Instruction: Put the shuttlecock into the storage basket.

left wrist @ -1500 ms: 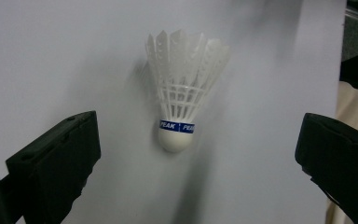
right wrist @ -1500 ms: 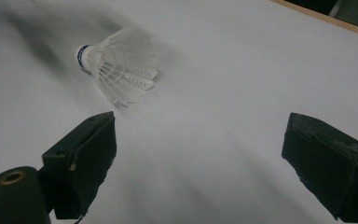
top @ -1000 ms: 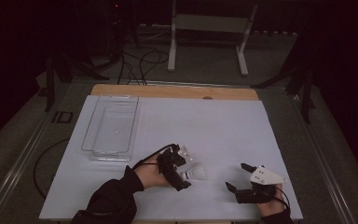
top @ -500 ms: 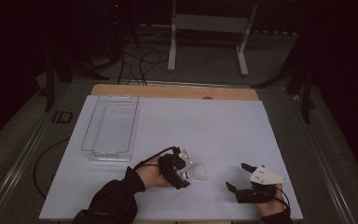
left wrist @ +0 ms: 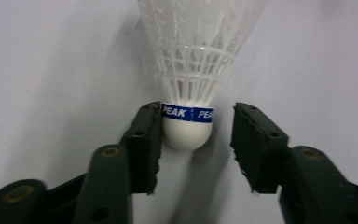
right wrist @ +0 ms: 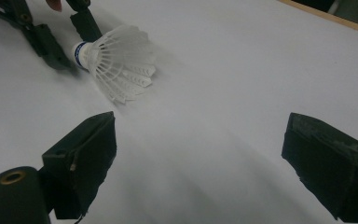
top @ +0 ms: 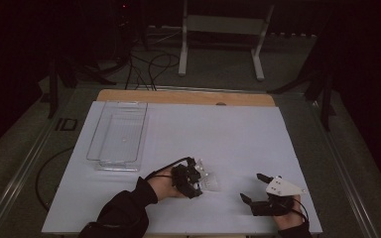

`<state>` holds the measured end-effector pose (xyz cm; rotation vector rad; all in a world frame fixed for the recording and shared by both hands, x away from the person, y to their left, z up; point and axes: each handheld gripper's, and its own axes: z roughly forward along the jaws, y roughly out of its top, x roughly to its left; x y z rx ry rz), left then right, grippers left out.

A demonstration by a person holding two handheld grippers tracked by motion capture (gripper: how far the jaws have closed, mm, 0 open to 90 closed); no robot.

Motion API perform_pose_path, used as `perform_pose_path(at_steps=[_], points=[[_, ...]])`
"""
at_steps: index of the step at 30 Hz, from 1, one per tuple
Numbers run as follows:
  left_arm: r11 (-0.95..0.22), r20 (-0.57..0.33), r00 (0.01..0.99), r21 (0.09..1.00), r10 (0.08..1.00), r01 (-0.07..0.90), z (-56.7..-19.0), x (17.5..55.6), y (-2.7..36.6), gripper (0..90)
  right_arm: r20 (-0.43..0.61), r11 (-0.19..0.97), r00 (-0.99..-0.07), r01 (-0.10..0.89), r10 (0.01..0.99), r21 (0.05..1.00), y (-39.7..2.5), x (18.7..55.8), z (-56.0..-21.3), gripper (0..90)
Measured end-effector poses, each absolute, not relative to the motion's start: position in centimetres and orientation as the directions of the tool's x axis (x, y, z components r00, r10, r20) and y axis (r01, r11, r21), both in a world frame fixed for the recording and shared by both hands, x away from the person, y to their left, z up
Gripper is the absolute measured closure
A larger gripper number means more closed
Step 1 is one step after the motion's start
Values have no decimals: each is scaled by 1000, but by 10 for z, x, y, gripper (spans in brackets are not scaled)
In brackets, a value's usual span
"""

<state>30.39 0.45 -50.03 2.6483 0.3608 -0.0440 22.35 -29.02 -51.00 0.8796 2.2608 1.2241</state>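
"PEAK" printed in white capitals on the blue band circling the white cork head of a shuttlecock, lying between the jaws of the left gripper; word repeated around the band, second instance partly turned away. No other lettering legible.

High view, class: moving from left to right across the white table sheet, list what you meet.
Clear plastic tray → left tool → white shuttlecock → right tool.
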Motion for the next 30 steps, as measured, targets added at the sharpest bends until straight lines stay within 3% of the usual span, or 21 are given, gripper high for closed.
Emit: perform_pose_path(at_steps=[6,30], points=[[-864,-81,970,440,231,242,-499,305,3,638,-63,412,-712,330,699,849,-290,224,-510,99],[-880,-94,977,424,190,212,-489,304,1,658,-64,414,-712,330,700,848,-290,223,-509,99]])
